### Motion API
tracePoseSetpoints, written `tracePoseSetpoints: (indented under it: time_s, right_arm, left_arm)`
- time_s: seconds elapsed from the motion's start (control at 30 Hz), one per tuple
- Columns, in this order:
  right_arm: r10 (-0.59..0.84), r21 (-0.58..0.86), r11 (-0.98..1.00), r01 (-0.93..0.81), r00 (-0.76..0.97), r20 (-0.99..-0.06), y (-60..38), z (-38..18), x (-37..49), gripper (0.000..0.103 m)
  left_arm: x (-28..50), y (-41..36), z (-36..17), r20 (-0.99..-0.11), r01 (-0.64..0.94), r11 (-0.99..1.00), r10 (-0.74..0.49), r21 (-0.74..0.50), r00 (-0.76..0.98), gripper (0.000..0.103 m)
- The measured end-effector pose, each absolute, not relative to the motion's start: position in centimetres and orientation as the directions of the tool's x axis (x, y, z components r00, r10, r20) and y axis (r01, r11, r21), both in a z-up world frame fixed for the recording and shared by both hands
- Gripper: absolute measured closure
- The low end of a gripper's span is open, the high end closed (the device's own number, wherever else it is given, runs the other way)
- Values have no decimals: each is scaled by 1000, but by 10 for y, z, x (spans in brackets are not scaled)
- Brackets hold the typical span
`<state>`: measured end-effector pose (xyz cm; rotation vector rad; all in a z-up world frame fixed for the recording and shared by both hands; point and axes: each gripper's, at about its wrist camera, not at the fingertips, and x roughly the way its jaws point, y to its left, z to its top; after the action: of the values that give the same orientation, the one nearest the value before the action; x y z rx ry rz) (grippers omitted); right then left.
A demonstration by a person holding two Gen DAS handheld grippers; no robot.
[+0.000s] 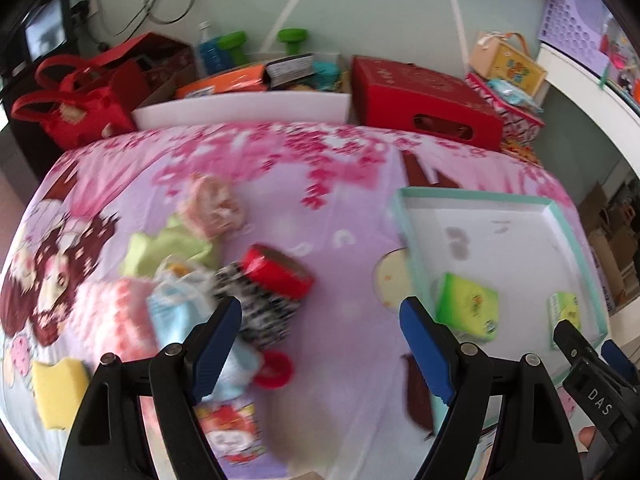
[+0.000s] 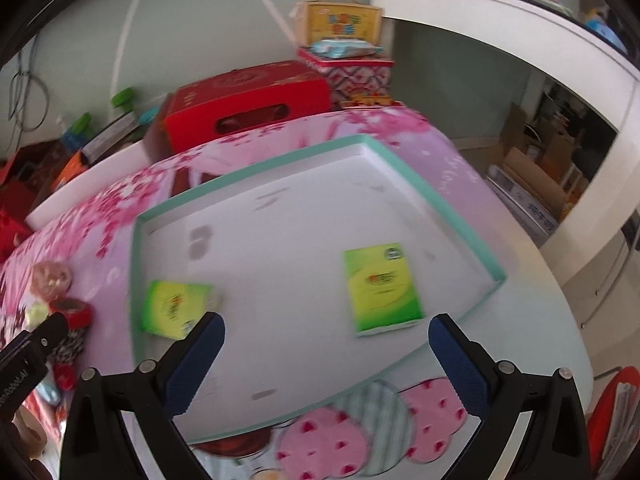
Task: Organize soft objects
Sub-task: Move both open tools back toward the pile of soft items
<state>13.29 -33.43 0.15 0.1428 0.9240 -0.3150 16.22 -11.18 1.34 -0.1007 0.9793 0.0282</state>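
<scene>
A shallow white tray with a teal rim lies on the pink printed cloth. Two green tissue packs lie in it, also seen in the left wrist view. A pile of soft items lies left of the tray: a black-and-white and red cloth, a light blue pack, a green cloth, a pink scrunchie, a red hair tie and a yellow sponge. My left gripper is open and empty beside the pile. My right gripper is open and empty over the tray's near edge.
A red box, a red bag, a white bin of items and stacked boxes stand along the far edge. A white shelf curves at the right. The table edge drops off on the right.
</scene>
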Motion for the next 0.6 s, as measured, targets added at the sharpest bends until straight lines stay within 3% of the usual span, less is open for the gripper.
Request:
tracePoseSetpoints:
  time_s: [0.6]
  right_arm:
    - [-25,-28,1000,3,576,-817,-202,-1,120,0]
  left_arm:
    - [108,23,12,-852,-319,944,93,-90,515,21]
